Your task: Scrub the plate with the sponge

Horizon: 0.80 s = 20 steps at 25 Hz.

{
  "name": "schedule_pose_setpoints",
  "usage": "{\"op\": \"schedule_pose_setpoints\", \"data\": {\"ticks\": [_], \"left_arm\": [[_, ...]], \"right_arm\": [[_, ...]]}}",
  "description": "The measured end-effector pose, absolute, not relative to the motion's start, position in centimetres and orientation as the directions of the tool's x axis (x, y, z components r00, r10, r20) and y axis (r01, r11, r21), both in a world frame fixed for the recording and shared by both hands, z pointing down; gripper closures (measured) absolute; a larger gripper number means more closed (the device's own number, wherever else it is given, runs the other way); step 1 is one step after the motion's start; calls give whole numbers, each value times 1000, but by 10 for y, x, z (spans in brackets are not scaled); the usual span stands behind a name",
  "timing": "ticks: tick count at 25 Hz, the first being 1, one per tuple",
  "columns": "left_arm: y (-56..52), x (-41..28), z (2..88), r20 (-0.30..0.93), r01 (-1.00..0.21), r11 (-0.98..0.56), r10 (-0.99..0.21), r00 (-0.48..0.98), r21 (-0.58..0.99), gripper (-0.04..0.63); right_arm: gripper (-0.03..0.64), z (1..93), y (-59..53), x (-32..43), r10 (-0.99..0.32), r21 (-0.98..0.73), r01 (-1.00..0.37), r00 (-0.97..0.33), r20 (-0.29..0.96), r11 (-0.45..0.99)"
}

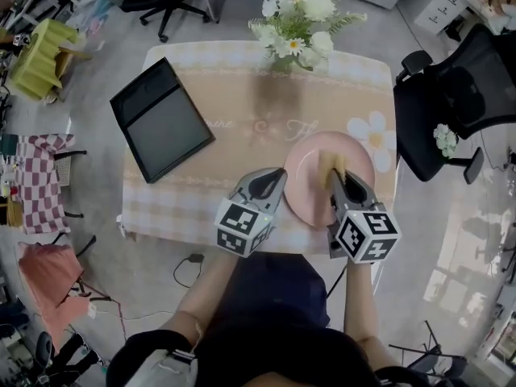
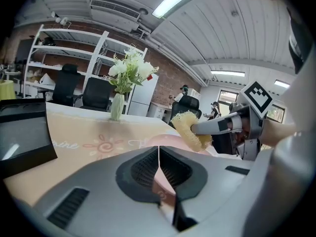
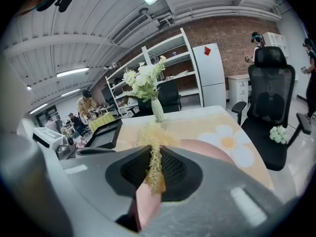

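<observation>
Head view: the yellow sponge (image 1: 330,166) stands on the pink plate (image 1: 305,185), just right of the middle of the frame, and my right gripper (image 1: 339,182) squeezes it tight. My left gripper (image 1: 275,179) is pinched shut on the plate's left rim. The plate lies on the table (image 1: 234,135).

The tablecloth (image 1: 234,87) bears cursive lettering (image 1: 222,124), too blurred to read.
</observation>
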<state>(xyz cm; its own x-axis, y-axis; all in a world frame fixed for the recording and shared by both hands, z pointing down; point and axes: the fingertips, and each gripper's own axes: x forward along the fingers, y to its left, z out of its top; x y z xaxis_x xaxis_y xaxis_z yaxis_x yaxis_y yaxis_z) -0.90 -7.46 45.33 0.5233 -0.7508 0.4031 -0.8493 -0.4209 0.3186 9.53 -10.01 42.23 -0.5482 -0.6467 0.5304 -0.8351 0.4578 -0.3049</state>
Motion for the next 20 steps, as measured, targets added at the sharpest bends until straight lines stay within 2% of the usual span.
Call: {"op": "schedule_pose_setpoints", "data": {"ticks": [20], "left_arm": [[-86, -16, 474, 453, -878, -373, -754, 475, 299, 580]], "right_arm": [[568, 464, -114, 50, -507, -290, -769, -607, 612, 570]]}}
